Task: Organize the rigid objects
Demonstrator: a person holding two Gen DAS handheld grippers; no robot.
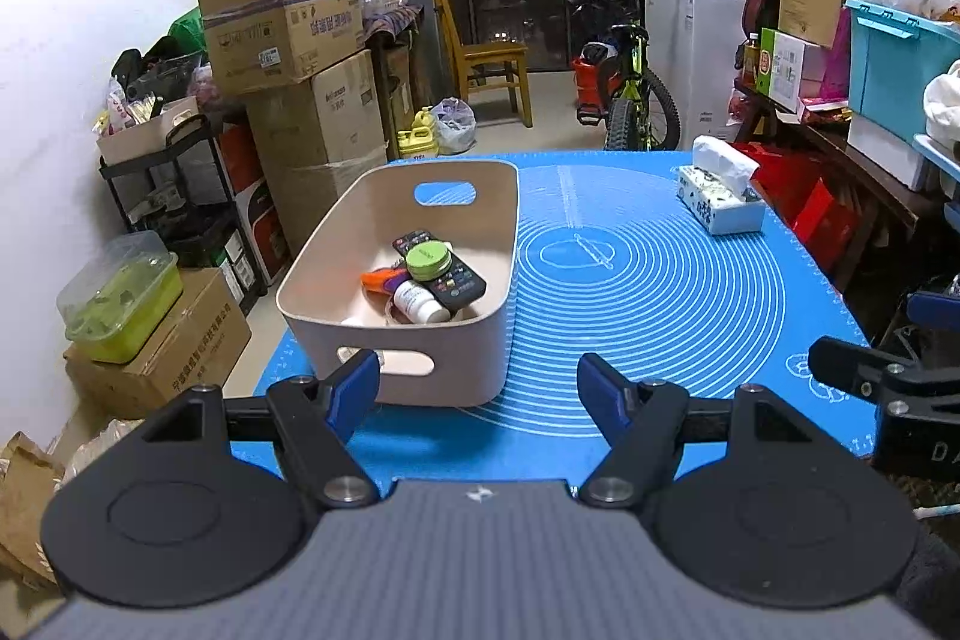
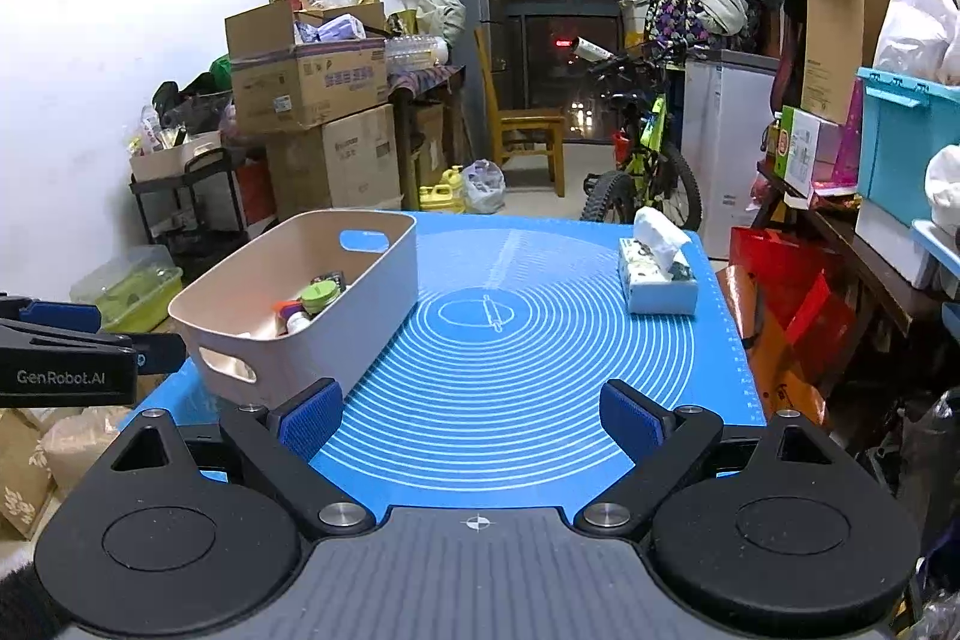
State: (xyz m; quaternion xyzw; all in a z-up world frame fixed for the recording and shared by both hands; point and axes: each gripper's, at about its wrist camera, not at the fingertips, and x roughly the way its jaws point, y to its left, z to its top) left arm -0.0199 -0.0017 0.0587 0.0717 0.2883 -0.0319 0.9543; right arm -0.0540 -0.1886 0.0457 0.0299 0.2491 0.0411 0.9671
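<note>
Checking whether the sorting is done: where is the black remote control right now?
In the left wrist view the black remote control lies inside the beige bin on the mat's left side, under the green round tin, beside the white bottle.

Most of the blue mat (image 2: pixel 540 340) was wide open, so a gripper had plenty of room through the middle and along the near edge. Only two things were in the way: the beige bin (image 1: pixel 420 340) on the left side, and a tissue box (image 2: pixel 657 280) at the far right corner.
</note>
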